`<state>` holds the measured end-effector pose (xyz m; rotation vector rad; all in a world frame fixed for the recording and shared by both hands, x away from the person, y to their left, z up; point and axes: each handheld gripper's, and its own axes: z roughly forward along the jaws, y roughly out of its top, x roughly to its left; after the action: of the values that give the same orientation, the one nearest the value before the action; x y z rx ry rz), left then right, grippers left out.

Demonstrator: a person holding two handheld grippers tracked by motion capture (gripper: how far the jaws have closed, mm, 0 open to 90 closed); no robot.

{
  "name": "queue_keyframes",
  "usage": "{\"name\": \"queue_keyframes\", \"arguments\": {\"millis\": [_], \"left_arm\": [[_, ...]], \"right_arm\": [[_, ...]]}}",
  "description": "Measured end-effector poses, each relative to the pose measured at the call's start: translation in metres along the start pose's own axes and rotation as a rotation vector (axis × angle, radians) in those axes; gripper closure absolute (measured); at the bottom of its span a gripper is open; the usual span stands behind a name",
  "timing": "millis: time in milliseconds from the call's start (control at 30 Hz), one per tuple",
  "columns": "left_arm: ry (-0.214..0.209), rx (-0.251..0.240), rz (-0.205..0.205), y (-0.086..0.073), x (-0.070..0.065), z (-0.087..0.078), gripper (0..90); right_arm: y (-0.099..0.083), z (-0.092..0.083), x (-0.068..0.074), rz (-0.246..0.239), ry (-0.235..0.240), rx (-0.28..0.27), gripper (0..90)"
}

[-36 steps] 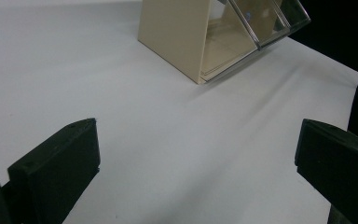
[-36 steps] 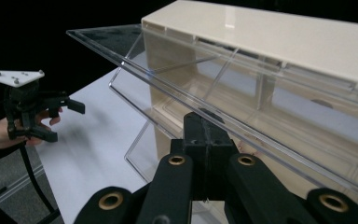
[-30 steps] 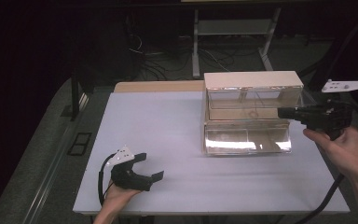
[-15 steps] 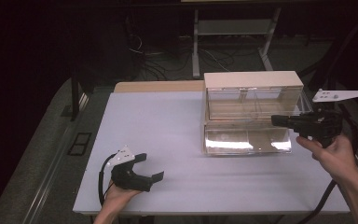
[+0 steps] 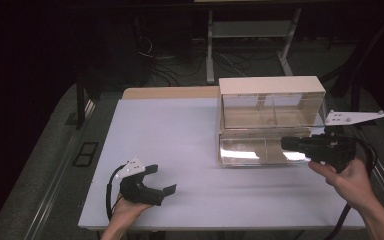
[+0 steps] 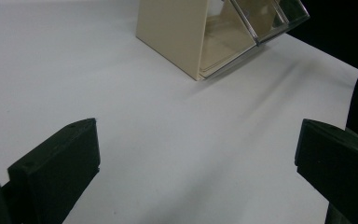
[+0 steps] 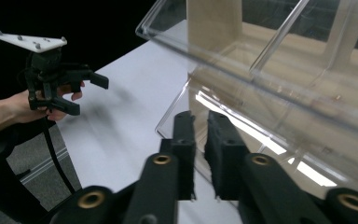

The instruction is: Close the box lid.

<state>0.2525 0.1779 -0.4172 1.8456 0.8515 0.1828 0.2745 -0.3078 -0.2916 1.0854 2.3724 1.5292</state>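
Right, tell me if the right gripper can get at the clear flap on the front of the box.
Probably yes. The right gripper sits just in front of the clear flap of the box, its jaws just opening a narrow gap, nothing between them or in the way.

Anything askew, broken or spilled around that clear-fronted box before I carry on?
Nothing stands out. The beige box sits square on the white table, its clear flap folded down in front with no visible cracks or spills. The right gripper, jaws slightly apart and just opening with nothing between them, is at the flap. The left gripper rests open.
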Motion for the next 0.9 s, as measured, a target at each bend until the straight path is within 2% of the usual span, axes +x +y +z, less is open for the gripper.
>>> {"name": "queue_keyframes", "arguments": {"millis": [433,533,667,800,867,900], "left_arm": [[-0.01,0.011,0.0,-0.001,0.0,0.001,0.0],[-0.01,0.012,0.004,-0.001,0.0,0.002,0.0],[-0.012,0.014,0.007,0.0,0.0,0.002,0.0],[-0.014,0.018,0.008,-0.001,0.001,0.002,0.0],[-0.014,0.019,0.006,-0.001,0.0,0.002,0.0],[-0.015,0.021,0.006,-0.001,0.0,0.002,0.0]], "right_arm": [[-0.04,0.013,0.005,0.031,-0.034,-0.005,43.2],[-0.049,0.017,0.007,0.02,-0.053,0.001,30.0],[-0.064,0.023,0.009,0.019,-0.053,0.01,13.8],[-0.077,0.027,0.01,0.019,-0.041,0.018,10.1],[-0.084,0.03,0.01,0.021,-0.038,0.014,0.1],[-0.087,0.031,0.01,0.016,-0.033,0.018,0.5]]}}
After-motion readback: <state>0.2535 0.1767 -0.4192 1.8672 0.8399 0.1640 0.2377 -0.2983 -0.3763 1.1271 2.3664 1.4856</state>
